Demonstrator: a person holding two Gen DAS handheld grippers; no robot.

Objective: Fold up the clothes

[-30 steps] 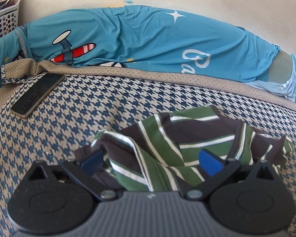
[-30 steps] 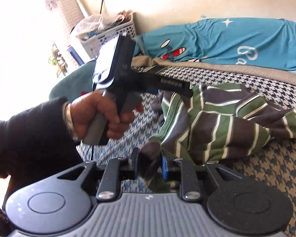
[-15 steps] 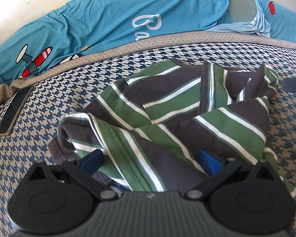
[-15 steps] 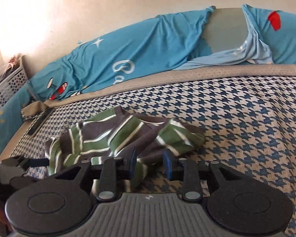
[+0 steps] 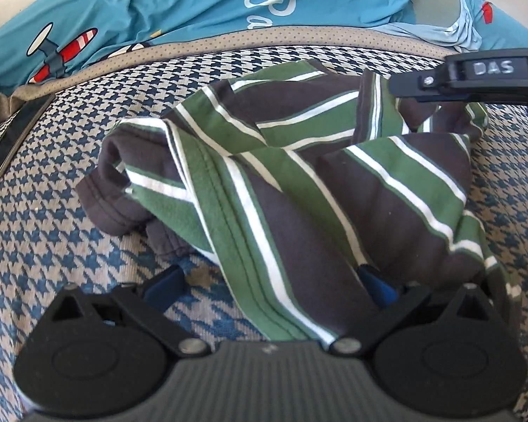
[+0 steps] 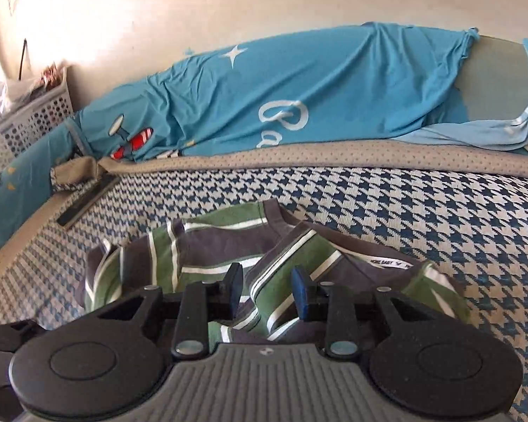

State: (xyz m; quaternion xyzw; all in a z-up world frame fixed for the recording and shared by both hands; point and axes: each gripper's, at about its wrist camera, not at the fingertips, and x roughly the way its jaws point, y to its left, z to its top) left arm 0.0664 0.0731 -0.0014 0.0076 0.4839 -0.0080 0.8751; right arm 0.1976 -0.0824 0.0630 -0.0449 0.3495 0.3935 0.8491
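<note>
Striped shirt (image 5: 299, 190) hides the left hand-held gripper's (image 5: 269, 285) right pad.

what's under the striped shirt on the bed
The striped shirt lies crumpled on the houndstooth bed cover, which shows all around it. Whatever sits beneath its folds is covered and cannot be seen.

"DAS" on right gripper (image 5: 489, 70); "HOME BABY" on striped shirt (image 6: 387, 263) neck tape

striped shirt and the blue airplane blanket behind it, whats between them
In the right wrist view, bare houndstooth cover, then a tan dotted border, separate the striped shirt from the blue airplane blanket.
</note>
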